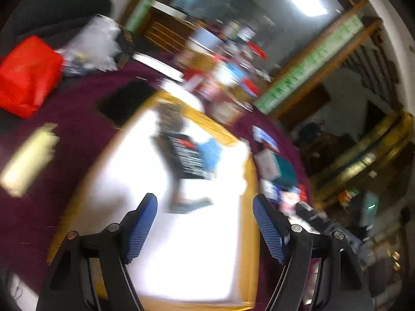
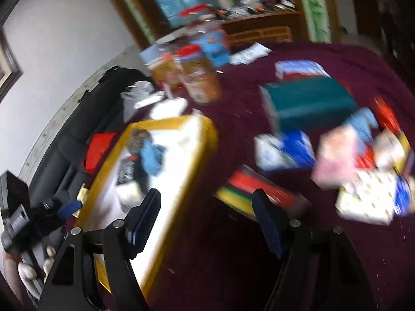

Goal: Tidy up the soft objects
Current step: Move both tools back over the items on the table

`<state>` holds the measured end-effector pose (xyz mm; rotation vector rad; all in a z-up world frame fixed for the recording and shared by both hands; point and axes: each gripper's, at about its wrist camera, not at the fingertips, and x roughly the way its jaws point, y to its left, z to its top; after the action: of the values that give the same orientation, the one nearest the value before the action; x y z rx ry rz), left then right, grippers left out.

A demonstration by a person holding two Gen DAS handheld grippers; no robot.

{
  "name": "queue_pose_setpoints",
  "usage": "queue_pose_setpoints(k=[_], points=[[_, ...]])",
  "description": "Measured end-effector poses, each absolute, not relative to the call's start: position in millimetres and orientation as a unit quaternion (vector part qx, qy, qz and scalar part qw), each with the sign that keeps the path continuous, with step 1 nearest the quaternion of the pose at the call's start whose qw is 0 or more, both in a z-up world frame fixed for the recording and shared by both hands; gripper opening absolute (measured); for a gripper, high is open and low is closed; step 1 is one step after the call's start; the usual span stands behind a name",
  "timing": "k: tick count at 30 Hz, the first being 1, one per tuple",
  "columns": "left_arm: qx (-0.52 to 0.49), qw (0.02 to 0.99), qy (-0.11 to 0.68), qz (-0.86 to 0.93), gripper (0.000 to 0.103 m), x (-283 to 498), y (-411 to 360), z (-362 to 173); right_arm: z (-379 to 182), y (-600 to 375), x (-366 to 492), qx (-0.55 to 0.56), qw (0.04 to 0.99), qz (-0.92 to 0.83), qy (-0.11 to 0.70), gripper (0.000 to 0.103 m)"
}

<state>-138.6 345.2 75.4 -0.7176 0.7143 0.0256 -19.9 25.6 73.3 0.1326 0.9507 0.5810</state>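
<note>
Yellow-rimmed tray [image 1: 249, 181] on the maroon worktop [image 1: 77, 119] holds a blue cloth [image 1: 210, 150] beside a dark printed item [image 1: 186, 158]. Left gripper [image 1: 205, 223] above tray, jaws spread, empty. Right gripper [image 2: 206, 220] right of tray, jaws spread, empty. Only the right view shows a teal box [image 2: 308, 103].

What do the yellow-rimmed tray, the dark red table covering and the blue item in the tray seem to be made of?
Tray: probably plastic or enamelled metal; smooth white inside glares strongly, yellow rim. Table covering: fabric, matte maroon, no shine; blur hides the weave. Blue item: probably cloth, crumpled and matte, though motion blur leaves it uncertain.
</note>
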Motion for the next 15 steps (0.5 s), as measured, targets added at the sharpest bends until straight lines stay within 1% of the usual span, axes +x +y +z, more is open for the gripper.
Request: queue_pose_setpoints(k=[4, 6, 9, 12, 14, 15], points=[[-0.355, 0.861, 0.357, -0.068, 0.079, -105.7, 311.2, 75.5, 66.4, -15.3, -30.8, 0.098, 0.845, 0.260, 0.457, 0.072], [-0.351, 0.844, 0.389, -0.109, 0.079, -78.8, 287.1, 67.1, 69.5, -29.5, -38.3, 0.102, 0.849, 0.256, 0.451, 0.072], [-0.333, 0.823, 0.448, -0.102, 0.079, -49.1, 267.5, 44.6, 76.5, -45.6, -49.4, 0.094, 0.860, 0.247, 0.437, 0.072], [-0.321, 0.812, 0.483, -0.067, 0.079, -31.2, 270.2, 22.8, 79.5, -61.0, -56.3, 0.094, 0.867, 0.240, 0.427, 0.072], [-0.353, 0.803, 0.476, -0.054, 0.079, -25.6, 287.5, 14.8, 78.8, -69.3, -58.3, 0.098, 0.868, 0.238, 0.424, 0.072], [-0.352, 0.806, 0.474, -0.041, 0.079, -24.6, 291.4, 15.7, 77.6, -73.6, -59.4, 0.100, 0.869, 0.238, 0.423, 0.072]])
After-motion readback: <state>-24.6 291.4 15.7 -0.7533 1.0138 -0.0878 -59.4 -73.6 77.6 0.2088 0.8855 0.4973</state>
